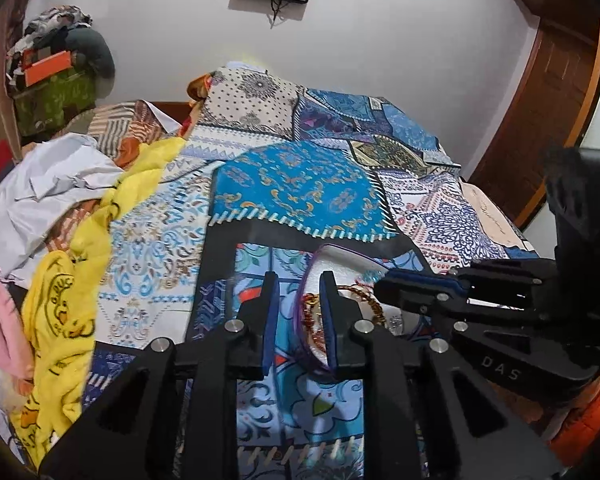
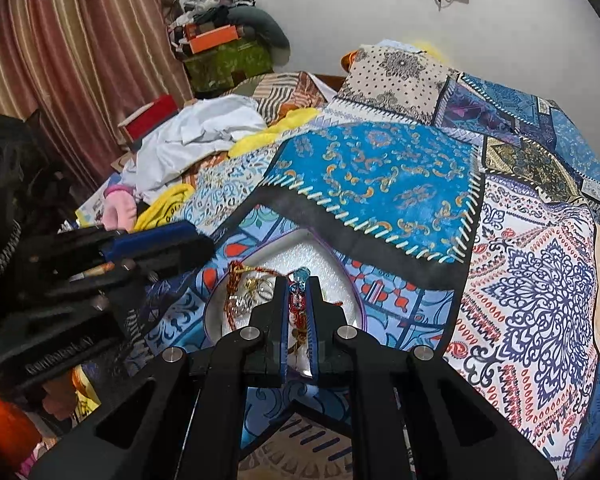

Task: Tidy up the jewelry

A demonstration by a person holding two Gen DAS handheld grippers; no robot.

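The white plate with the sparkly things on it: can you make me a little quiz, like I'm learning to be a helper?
1. True or false: the right tool is wide open with nothing in it.
2. What colour is the rim of the plate? A green, B purple, C orange.
3. Fill in the word: the plate lies on a patchwork ____.

Key
1. False: it is pinched shut on the red and blue beaded piece.
2. B.
3. quilt.
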